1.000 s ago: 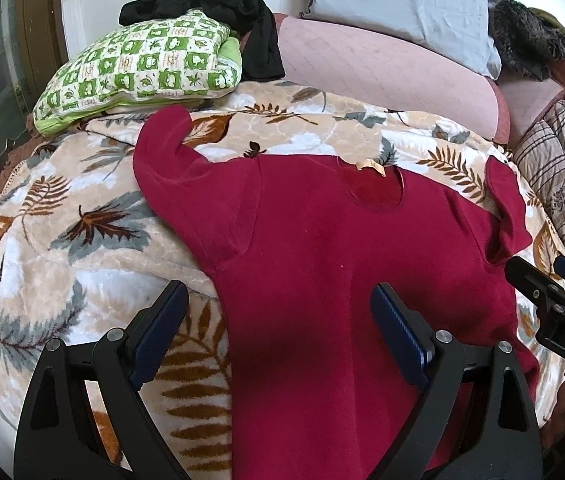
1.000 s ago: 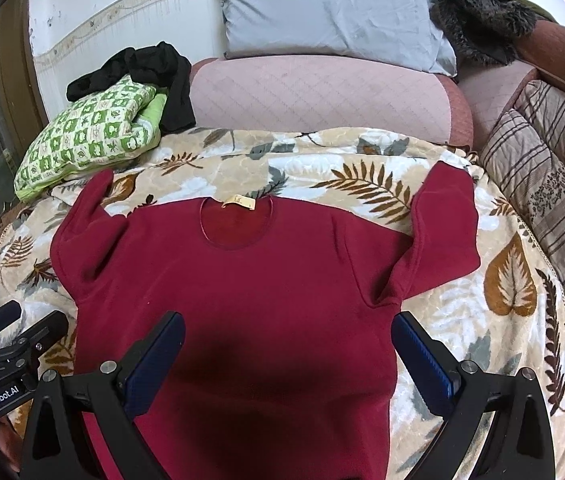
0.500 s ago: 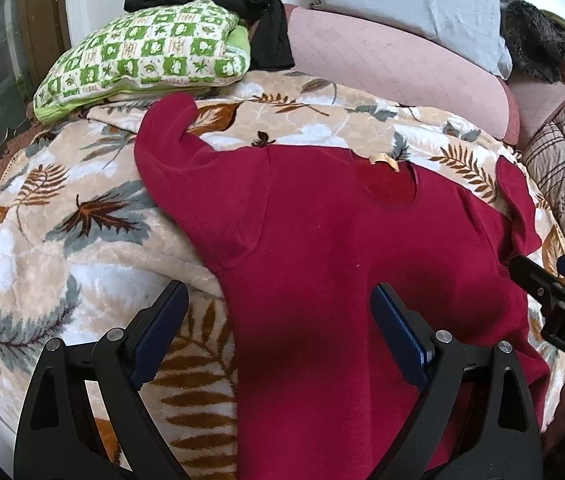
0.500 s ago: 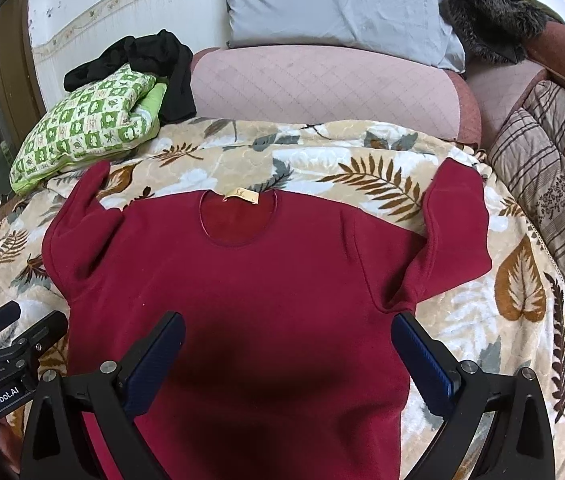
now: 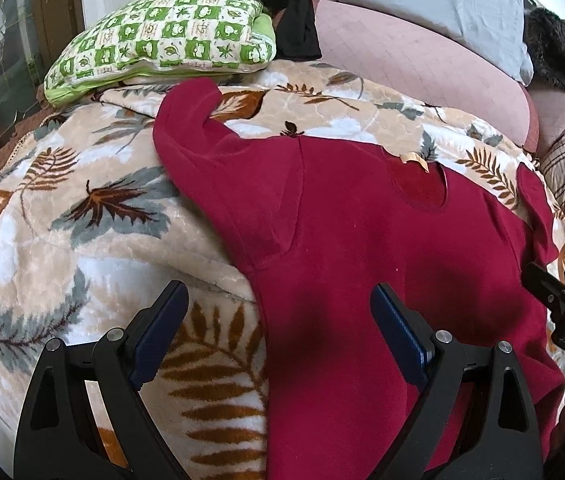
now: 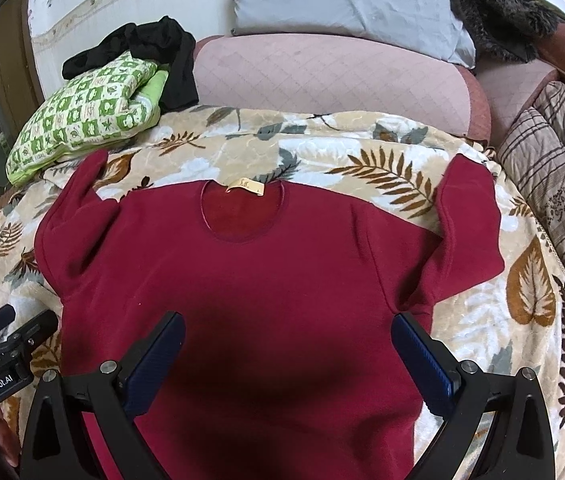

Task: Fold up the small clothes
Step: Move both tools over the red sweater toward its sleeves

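Note:
A dark red long-sleeved top [image 6: 266, 280] lies flat, front up, on a leaf-patterned blanket [image 6: 362, 152], neck and tan label away from me. Both sleeves bend up toward the far side. In the left wrist view the top [image 5: 362, 248] fills the right half, its left sleeve [image 5: 190, 120] pointing at the green pillow. My left gripper [image 5: 278, 328] is open and empty above the top's left side edge. My right gripper [image 6: 288, 352] is open and empty above the top's lower body. Each gripper shows at the edge of the other's view.
A green checked pillow [image 6: 86, 116] with a black garment [image 6: 154, 52] on it lies at the far left. A pink cushion [image 6: 330, 80], a grey pillow [image 6: 342, 0] and a dark furry thing [image 6: 498, 12] lie behind. A striped quilt [image 6: 558, 168] is on the right.
Both grippers have moved forward and lower over the top, the left one also shifting left. The top has not moved. Both stay open.

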A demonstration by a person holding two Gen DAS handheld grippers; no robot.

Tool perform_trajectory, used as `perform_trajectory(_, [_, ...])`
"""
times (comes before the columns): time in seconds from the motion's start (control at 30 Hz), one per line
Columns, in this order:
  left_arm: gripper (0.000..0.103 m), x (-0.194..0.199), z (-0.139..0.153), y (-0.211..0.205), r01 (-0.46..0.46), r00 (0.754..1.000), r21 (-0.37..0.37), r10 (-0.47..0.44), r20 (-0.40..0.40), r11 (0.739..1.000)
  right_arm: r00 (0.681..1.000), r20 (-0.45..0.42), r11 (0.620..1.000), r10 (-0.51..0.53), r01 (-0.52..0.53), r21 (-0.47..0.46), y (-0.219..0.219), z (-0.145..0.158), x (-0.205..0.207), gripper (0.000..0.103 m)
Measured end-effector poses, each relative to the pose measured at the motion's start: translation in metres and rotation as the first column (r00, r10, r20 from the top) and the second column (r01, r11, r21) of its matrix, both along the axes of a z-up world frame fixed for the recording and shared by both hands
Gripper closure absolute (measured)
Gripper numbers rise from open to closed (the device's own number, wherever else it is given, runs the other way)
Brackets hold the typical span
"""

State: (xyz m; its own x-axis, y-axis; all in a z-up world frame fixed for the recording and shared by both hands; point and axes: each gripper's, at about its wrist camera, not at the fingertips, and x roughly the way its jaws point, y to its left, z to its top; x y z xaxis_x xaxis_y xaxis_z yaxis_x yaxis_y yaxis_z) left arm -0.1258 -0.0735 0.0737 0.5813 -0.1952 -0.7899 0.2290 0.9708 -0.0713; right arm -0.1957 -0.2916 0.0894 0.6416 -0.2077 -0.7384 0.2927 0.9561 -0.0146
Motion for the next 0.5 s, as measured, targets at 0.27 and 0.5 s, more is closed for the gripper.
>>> perform_trajectory(0.27, [0.011,0.012,-0.003,-0.001,0.004,1.0,0.007,-0.004,0.006,1.0,1.0,-0.02,1.0,0.006,-0.006,-0.002,0.004,-0.007,0.016,0.001])
perform_trajectory(0.5, [0.011,0.027,-0.005,-0.004,0.004,1.0,-0.003,-0.004,0.002,1.0,0.999,-0.033,1.0,0.019,-0.02,-0.009,0.009,-0.01,0.034,0.001])
